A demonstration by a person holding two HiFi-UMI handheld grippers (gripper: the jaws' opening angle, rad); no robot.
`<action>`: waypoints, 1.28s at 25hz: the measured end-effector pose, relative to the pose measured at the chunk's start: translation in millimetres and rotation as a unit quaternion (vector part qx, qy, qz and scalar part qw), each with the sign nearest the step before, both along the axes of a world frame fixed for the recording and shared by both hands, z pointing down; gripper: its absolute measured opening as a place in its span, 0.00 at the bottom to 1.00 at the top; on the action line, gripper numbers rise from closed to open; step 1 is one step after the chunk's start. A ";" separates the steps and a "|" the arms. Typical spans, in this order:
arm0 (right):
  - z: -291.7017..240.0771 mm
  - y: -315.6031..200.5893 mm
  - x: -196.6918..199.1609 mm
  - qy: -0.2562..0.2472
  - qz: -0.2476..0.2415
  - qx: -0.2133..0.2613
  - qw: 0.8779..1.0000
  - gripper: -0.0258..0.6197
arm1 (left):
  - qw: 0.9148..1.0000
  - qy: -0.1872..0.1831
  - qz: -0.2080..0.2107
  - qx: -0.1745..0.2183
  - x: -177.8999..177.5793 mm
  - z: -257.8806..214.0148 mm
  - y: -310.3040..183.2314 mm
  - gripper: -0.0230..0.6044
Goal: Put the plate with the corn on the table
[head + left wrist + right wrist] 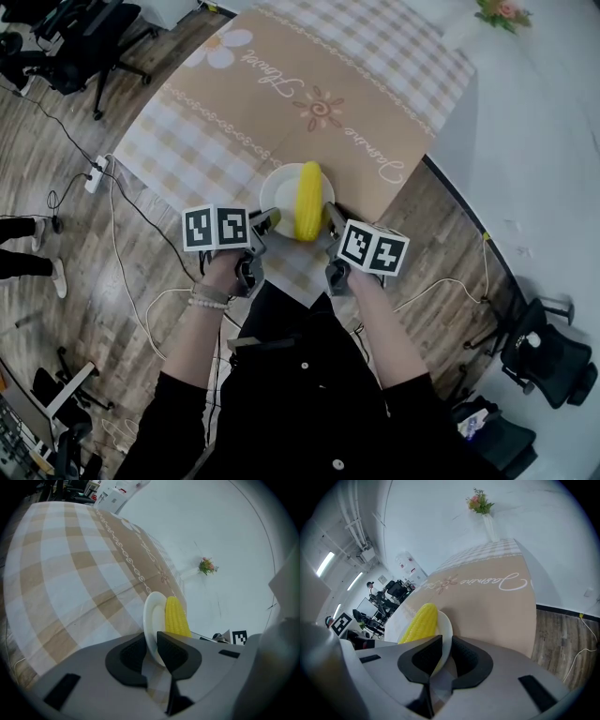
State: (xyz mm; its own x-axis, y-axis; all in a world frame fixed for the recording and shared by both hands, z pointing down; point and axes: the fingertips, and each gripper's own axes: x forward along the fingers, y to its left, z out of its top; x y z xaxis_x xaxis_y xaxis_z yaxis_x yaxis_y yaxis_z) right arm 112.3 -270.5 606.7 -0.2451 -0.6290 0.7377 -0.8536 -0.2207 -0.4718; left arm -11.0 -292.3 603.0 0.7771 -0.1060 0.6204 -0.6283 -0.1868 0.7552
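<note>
A small white plate (pixel 277 195) carries a yellow corn cob (pixel 307 201) and hangs over the near edge of the checked tablecloth. My left gripper (pixel 265 223) is shut on the plate's left rim (pixel 151 620), with the corn (pixel 176 616) just beyond its jaws. My right gripper (pixel 330 221) is shut on the opposite rim (pixel 444 637), and the corn (pixel 420 621) lies to the left of its jaws. Both grippers hold the plate between them.
The table (pixel 309 103) wears a beige and white checked cloth with flower prints and script. A flower vase (pixel 504 11) stands at its far corner by the white wall. Office chairs (pixel 75 47) and cables (pixel 122 234) lie on the wooden floor to the left.
</note>
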 end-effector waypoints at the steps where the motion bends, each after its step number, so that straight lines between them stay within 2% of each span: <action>1: 0.2 0.0 -0.1 0.001 0.000 -0.001 1.000 0.18 | 1.000 -0.001 0.001 0.001 -1.5 0.0 0.3 0.14; 8: -1.5 -3.1 -1.0 0.017 -0.014 0.005 1.000 0.18 | 1.000 -0.013 0.000 0.003 -18.9 1.7 -0.1 0.14; 13: -3.6 -2.7 -1.8 0.026 -0.022 0.013 0.999 0.18 | 1.000 0.001 -0.017 0.008 -30.3 -1.6 -8.5 0.14; 16: -4.0 -3.5 -2.9 0.027 -0.027 0.016 0.999 0.19 | 0.999 -0.003 -0.018 0.037 -33.3 -7.0 -11.6 0.12; 20: -5.1 -5.5 -3.8 0.034 -0.040 0.021 0.998 0.19 | 0.997 0.018 -0.027 0.070 -32.7 -18.7 -14.0 0.09; 25: -7.5 -8.1 0.6 0.030 -0.037 0.034 0.998 0.21 | 0.992 0.020 -0.022 0.126 -31.5 -34.9 -15.2 0.08; 32: -31.4 -10.5 7.6 0.050 -0.043 0.083 0.994 0.20 | 0.982 0.034 -0.032 0.182 -24.6 -63.3 -11.3 0.07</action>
State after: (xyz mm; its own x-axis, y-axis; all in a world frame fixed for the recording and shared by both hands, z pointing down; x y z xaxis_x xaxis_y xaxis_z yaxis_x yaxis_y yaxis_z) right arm 120.0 -281.0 575.3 -0.2341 -0.7238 0.6490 -0.9103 -0.0713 -0.4078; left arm -35.6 -303.6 539.7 0.8005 -0.3608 0.4786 -0.5974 -0.4149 0.6863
